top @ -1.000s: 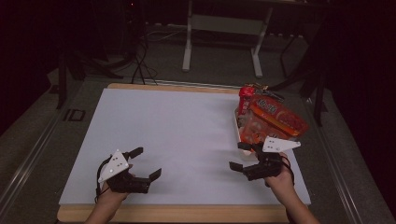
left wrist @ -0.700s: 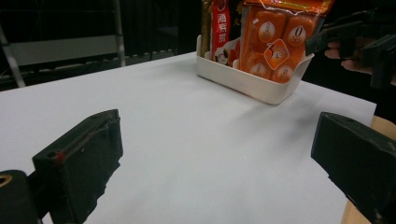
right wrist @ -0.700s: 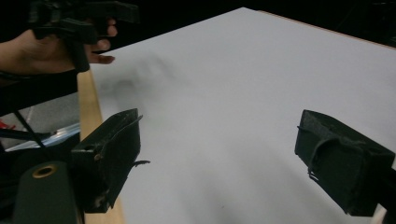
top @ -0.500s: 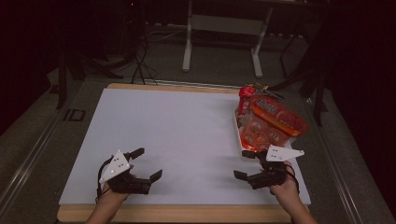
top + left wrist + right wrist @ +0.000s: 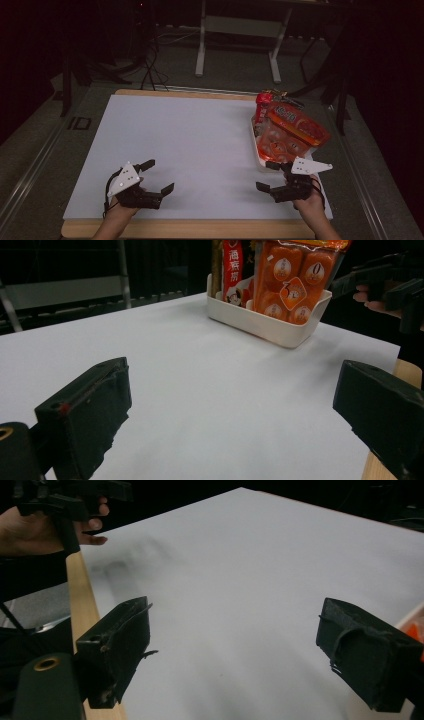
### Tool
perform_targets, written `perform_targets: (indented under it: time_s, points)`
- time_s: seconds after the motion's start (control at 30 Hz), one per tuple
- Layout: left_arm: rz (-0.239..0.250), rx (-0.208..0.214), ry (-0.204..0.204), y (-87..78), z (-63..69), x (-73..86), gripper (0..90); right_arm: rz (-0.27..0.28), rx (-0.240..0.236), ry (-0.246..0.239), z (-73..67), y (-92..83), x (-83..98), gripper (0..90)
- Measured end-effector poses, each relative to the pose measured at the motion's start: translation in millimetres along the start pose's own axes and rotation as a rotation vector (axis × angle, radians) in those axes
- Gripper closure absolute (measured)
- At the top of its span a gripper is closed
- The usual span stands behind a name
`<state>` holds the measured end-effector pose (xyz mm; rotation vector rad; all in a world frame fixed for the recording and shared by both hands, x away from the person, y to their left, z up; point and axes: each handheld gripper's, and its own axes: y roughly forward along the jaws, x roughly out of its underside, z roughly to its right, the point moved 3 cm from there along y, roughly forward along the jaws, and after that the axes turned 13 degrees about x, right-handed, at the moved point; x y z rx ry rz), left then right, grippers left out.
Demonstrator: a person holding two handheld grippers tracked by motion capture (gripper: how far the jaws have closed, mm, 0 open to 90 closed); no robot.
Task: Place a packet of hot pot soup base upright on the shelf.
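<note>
White plastic bin (image 5: 260,162) holding an orange printed snack bag (image 5: 290,131) and a red packet (image 5: 262,106), standing at the bench's (image 5: 190,135) right edge. Nothing is out of the bin; judged, all handling remains. Right gripper (image 5: 270,176) just nearer than the bin, jaws wide, empty. Left gripper (image 5: 156,176) well to the bin's left, jaws wide, empty. Bag shows "0"; red packet bears Chinese characters, not legible.

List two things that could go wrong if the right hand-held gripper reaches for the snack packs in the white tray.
1. The orange snack pack stands tall and leaning in the white tray; a pull might tip the tray or drag it.
2. The tray sits near the table's right edge, so a nudge from the right hand-held gripper could push it off.
</note>
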<state>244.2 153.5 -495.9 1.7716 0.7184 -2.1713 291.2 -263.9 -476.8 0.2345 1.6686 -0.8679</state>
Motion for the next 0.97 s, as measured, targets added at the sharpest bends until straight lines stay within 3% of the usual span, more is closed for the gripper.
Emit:
perform_targets:
  time_s: [0.4, 0.97]
  points:
    - [0.004, -0.006, -0.005, -1.2, -1.6, 2.3, 2.9, 0.001, 0.028, -0.022, 4.5, 1.7, 0.3, 13.6]
    - [0.004, -0.011, -0.007, -2.2, -2.2, 3.1, 2.9, -0.008, 0.015, -0.014, 4.6, 3.4, 1.7, 13.7]
